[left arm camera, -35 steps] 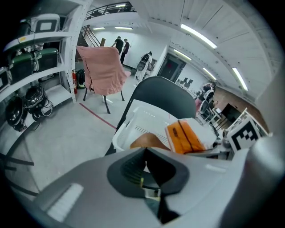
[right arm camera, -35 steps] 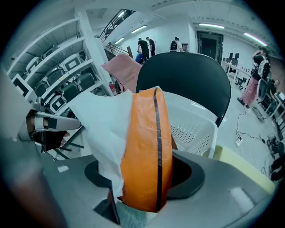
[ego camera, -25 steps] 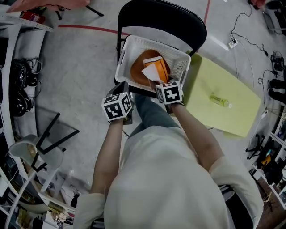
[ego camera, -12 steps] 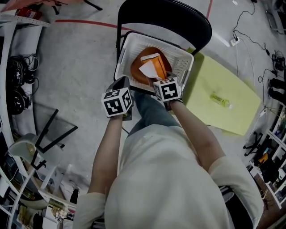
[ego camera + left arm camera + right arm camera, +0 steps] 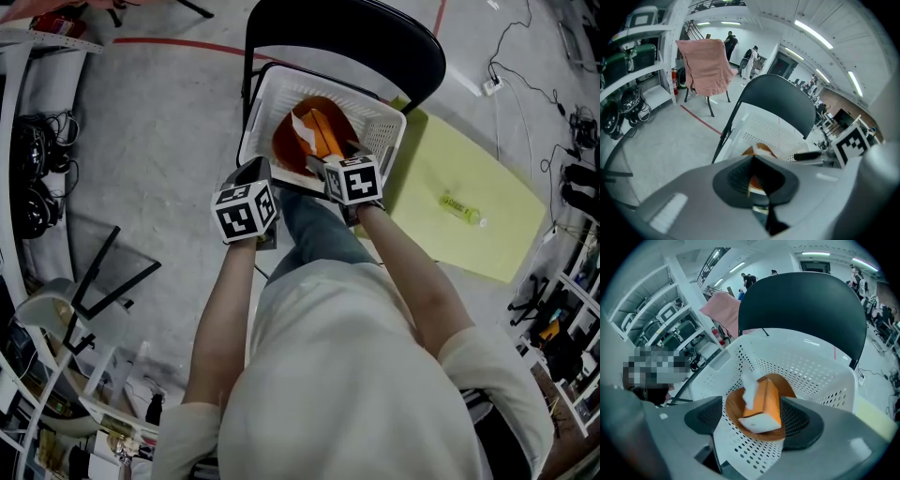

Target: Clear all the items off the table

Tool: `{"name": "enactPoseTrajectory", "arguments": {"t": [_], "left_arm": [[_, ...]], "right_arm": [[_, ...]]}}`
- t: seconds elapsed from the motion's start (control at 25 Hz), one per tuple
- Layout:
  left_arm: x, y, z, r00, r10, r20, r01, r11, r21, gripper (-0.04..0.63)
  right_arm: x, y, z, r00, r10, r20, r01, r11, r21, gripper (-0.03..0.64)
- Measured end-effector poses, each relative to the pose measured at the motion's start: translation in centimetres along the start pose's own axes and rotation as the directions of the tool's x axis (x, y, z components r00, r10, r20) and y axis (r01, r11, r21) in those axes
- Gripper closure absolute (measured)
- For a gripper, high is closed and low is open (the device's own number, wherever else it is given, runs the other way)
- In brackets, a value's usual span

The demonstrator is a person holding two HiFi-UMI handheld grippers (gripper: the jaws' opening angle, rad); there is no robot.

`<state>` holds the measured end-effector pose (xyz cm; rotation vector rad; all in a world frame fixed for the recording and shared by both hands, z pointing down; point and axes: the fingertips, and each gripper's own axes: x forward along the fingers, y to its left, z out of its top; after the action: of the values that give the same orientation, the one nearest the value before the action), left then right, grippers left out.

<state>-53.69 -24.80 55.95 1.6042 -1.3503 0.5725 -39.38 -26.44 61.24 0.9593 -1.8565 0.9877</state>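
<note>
Right tool [image 5: 750, 420] angled steeply down over basket [image 5: 380, 111], jaws just opening, orange box [image 5: 761, 406] loose between them; left tool [image 5: 757, 180] tilted down alongside, closed.

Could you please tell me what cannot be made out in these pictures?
Small yellowish item on the yellow table: too small in the head view to identify.
Table's near corner: hidden by the person's arm, head view.
Wooden bowl: its inside covered by the orange tissue box, right gripper view.
</note>
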Motion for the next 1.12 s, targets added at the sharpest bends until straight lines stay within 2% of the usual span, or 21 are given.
{"name": "enactPoseTrajectory", "arguments": {"t": [0.32,0.48,1.04,1.12], "left_arm": [[-0.2,-0.3,-0.3,1.000,-0.004,-0.001,0.004,1.000,0.011,0.586],[-0.4,-0.6,-0.5,1.000,-0.007,0.002,0.007,1.000,0.020,0.586],[-1.5,-1.9,-1.1,0.999,-0.021,0.025,0.021,0.999,0.025,0.586],[-1.7,-2.1,-1.3,0.999,-0.022,0.030,0.021,0.999,0.026,0.586]], "right_arm": [[-0.4,-0.1,0.1,1.000,-0.004,-0.001,0.004,1.000,-0.006,0.251],[-0.7,0.0,-0.4,1.000,-0.006,-0.002,0.006,1.000,-0.015,0.286],[-2.4,0.3,-1.0,0.998,-0.047,0.032,0.048,0.998,-0.036,0.542],[-2.7,0.3,-1.2,0.998,-0.054,0.036,0.056,0.998,-0.033,0.559]]}}
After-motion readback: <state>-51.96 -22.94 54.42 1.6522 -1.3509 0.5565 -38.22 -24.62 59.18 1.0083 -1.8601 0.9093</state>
